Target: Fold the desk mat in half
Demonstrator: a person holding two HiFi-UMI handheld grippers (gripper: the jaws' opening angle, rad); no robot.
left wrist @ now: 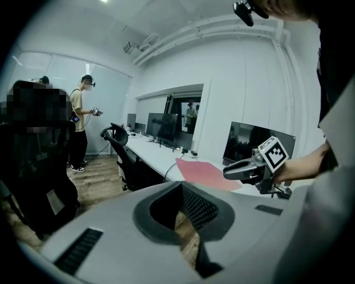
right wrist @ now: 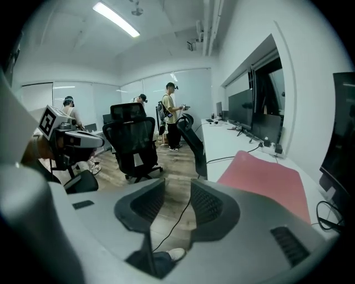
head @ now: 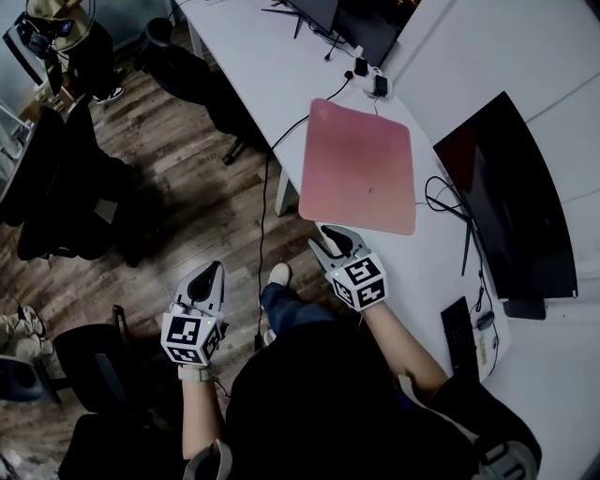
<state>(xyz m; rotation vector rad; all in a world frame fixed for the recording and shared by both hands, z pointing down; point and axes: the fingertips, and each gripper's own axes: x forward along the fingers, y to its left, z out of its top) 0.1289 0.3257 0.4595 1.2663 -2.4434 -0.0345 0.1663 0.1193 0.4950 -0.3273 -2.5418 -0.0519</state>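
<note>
A pink desk mat (head: pixel 356 164) lies flat on the white desk (head: pixel 253 66), its near edge just beyond my right gripper (head: pixel 328 244). That gripper hovers at the desk's front edge with its jaws apart and nothing between them; in the right gripper view (right wrist: pixel 177 202) the floor and a cable show through the gap, and the mat (right wrist: pixel 266 180) lies off to the right. My left gripper (head: pixel 204 281) hangs over the wooden floor, left of the desk, with its jaws together and nothing held. The left gripper view (left wrist: pixel 180 216) shows the right gripper (left wrist: pixel 244 169) near the mat (left wrist: pixel 205 173).
A large dark monitor (head: pixel 506 197) stands right of the mat, with cables (head: pixel 445 202) beside it and a black remote (head: pixel 457 333) nearer me. Another monitor (head: pixel 361 23) stands at the far end. Black office chairs (head: pixel 187 70) line the desk's left side. People (right wrist: pixel 173 113) stand farther back.
</note>
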